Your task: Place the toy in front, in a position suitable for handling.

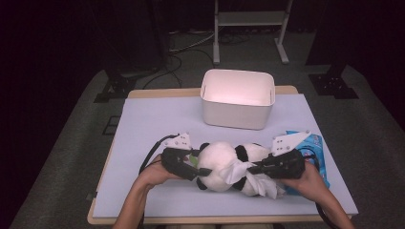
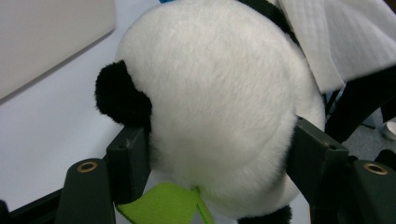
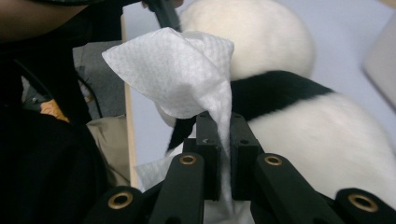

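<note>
Left gripper [image 2: 219,158] clamped around plush panda's [image 2: 210,98] head, right gripper [image 3: 224,140] pinching white wipe [image 3: 177,74].

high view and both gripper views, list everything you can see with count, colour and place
panda plush: 1, white and black, lying across the near middle of the mat
green tag: 1, bright green, under the panda's head
wet wipe: 1, white, draped on the panda
wipes pack: 1, blue, near right on the mat
bin: 1, white, far middle of the mat
mat: 1, pale lavender, covering the table
left tongs: 1, black, around the panda's head
right tongs: 1, black, pinching the wipe
</note>
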Tool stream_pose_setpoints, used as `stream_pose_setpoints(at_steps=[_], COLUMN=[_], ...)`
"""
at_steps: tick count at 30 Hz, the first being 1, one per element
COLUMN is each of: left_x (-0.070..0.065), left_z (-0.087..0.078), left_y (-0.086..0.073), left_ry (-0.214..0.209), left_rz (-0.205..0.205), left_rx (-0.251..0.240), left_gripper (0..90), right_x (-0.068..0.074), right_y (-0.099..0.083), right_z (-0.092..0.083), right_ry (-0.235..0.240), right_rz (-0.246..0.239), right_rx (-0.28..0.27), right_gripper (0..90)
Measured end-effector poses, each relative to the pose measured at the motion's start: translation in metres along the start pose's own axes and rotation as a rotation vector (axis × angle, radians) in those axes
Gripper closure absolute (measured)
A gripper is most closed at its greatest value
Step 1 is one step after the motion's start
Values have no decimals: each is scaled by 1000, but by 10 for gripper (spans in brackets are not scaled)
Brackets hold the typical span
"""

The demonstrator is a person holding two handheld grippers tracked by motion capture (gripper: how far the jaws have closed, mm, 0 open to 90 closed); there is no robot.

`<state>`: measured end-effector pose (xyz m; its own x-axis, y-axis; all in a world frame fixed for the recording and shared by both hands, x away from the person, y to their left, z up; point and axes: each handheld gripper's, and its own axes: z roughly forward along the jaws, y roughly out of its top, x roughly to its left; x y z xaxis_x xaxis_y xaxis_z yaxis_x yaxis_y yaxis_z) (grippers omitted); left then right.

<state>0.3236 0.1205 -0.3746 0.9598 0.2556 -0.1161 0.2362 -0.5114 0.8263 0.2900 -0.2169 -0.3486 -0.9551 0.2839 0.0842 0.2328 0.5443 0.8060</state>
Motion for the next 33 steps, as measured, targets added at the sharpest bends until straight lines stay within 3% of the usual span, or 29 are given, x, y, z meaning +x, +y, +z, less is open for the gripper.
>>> stream_pose_setpoints(at_steps=[4, 9, 15, 19, 23, 25, 29, 31, 33], left_x=[-2, -2, 2, 4, 8, 10, 11, 10, 10], left_z=[-5, -6, 2, 4, 5, 7, 17, 22, 21], left_y=[1, 2, -4, -4, -4, -5, -7, -8, -9], left_ry=[21, 23, -19, -37, -66, -100, -125, -110, -90], left_rz=[38, 40, -12, -53, -132, -176, -197, -176, -160], left_rx=[3, 5, 71, 67, 41, 37, 63, 82, 77], left_gripper=[311, 315, 252, 165, 98, 78, 47, 48, 123], right_x=[-8, -15, -12, -9, -5, -3, -2, -2, -1], right_y=[0, 0, -8, -12, -15, -16, -18, -17, -14], right_z=[-12, -20, -4, -4, -4, -4, -1, 0, 2], right_ry=[-37, -80, -54, -46, -28, -15, 9, 14, 9], right_rz=[21, 37, 34, 29, 21, 13, 15, 14, 11], right_rx=[-12, -4, 68, 69, 85, 84, 67, 63, 65], right_gripper=[844, 843, 845, 847, 848, 848, 849, 848, 847])
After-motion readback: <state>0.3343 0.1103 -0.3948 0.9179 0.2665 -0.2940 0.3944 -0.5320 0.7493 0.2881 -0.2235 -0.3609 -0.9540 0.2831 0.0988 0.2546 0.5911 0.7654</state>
